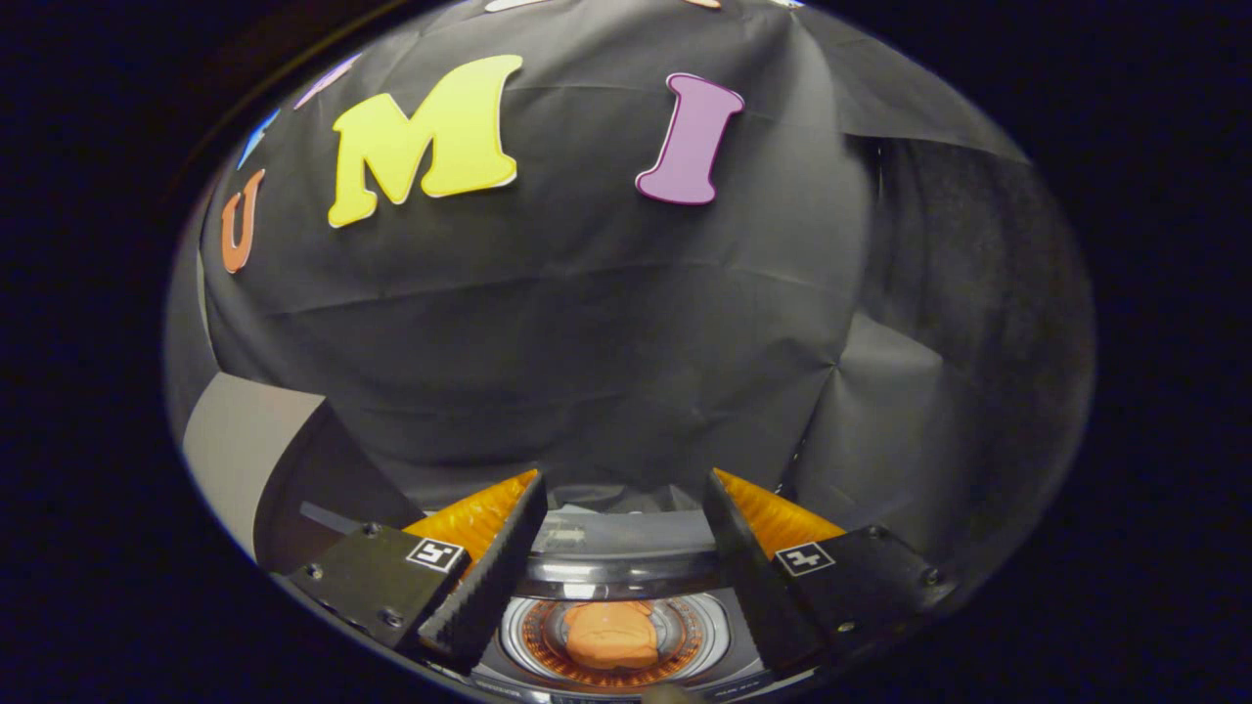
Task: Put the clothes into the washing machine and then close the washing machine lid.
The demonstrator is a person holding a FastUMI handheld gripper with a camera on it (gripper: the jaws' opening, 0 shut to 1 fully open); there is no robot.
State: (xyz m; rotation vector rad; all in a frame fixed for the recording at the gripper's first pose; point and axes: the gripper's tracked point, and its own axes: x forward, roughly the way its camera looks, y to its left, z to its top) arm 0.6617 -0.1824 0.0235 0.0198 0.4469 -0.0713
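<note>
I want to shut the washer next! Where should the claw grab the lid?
Probably its front rim. The lid stands raised behind the drum, where the orange clothes lie, so coming from above looks best. The open claw is over the washer, fingers apart and holding nothing. I can't make out a handle.

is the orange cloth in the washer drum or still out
In. The orange cloth lies inside the washer drum, below the open, empty gripper.

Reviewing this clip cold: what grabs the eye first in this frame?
The orange garment lying in the washing machine drum, seen low between the fingers, stands out most. The open gripper frames it, its orange-backed fingers spread apart and holding nothing. Beyond them hangs the black cloth wall.
</note>
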